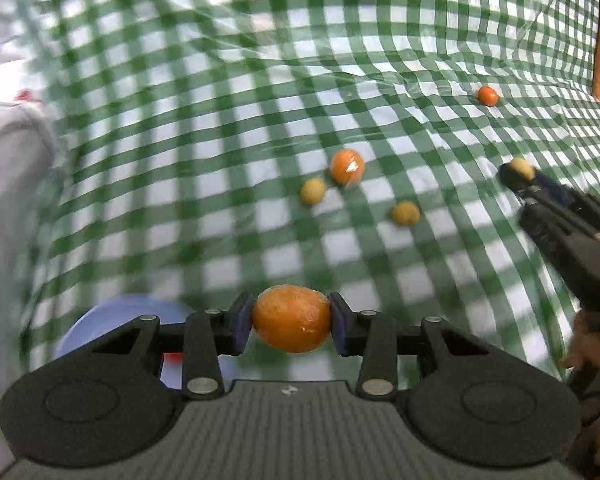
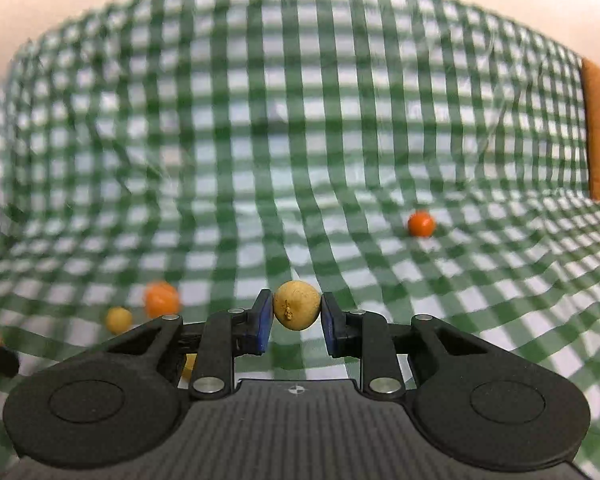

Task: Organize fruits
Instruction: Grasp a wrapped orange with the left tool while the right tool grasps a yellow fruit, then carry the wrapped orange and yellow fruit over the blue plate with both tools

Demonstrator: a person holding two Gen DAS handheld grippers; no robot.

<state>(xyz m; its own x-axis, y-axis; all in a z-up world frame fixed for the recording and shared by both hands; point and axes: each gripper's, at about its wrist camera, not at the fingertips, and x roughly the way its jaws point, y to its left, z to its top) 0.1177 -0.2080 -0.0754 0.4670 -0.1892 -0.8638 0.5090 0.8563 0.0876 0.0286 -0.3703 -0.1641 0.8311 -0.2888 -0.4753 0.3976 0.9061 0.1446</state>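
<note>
Holding two fruits aloft, one per gripper, above a checked cloth (image 1: 220, 128).

Left wrist view: left gripper (image 1: 291, 322) pinches an orange fruit (image 1: 291, 319), long axis spanning pad to pad; blue bowl (image 1: 112, 320) lies just left of the jaws, likely its destination. Three loose fruits ahead.
Right wrist view: right gripper (image 2: 296, 316) pinches a tan round fruit (image 2: 297, 305); small red-orange fruit (image 2: 421, 224) ahead-right, well apart.
</note>
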